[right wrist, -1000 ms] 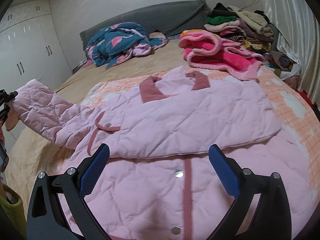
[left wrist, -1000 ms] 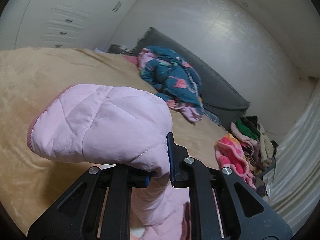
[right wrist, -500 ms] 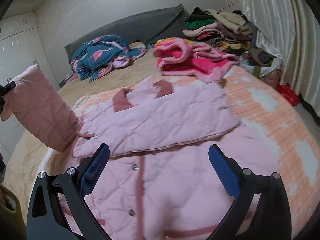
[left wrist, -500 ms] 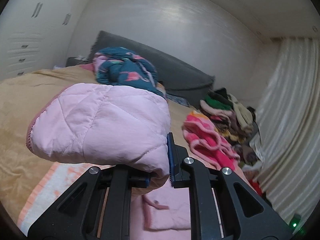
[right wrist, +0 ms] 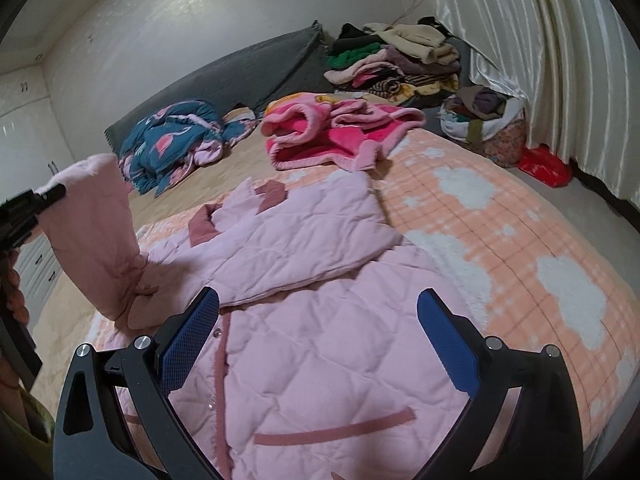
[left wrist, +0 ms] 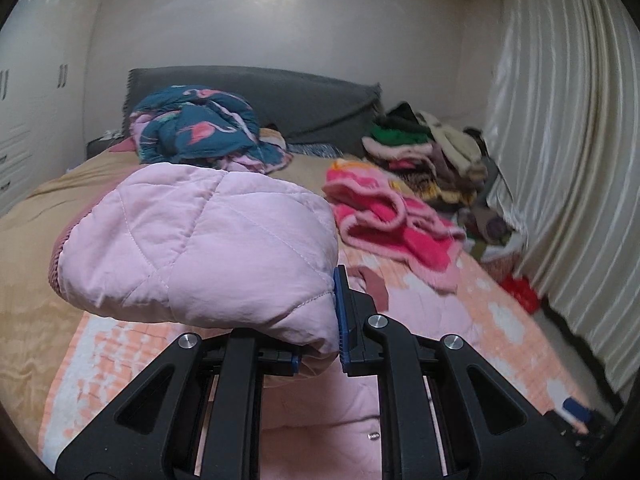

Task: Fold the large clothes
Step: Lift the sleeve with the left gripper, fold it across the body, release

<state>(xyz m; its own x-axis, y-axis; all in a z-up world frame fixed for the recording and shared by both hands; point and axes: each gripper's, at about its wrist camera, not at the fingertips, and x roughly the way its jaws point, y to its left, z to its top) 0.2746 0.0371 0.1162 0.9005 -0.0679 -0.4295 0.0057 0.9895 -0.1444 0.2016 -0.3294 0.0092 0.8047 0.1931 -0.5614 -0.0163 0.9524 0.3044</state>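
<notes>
A pale pink quilted jacket (right wrist: 304,312) with darker pink trim lies front-up on the bed, one sleeve folded across its chest. My left gripper (left wrist: 318,344) is shut on the cuff end of the other sleeve (left wrist: 200,248), which bulges above its fingers. In the right wrist view that sleeve (right wrist: 100,240) stands lifted at the left, above the jacket's edge, with the left gripper (right wrist: 44,200) at its top. My right gripper (right wrist: 316,340) hovers open over the jacket's lower front, nothing between its blue pads.
The jacket lies on an orange and white cloud-patterned blanket (right wrist: 500,240). A bright pink fleece garment (right wrist: 332,136) and a teal flamingo quilt (right wrist: 172,140) lie farther back. Folded clothes (right wrist: 392,60) are stacked by the grey headboard. A filled basket (right wrist: 484,124) and curtain (right wrist: 540,40) stand at the right.
My left gripper has carried the sleeve from stretched out sideways to standing upright near the jacket's body, swinging rightward. The right gripper has shifted along the jacket's front, still open.
</notes>
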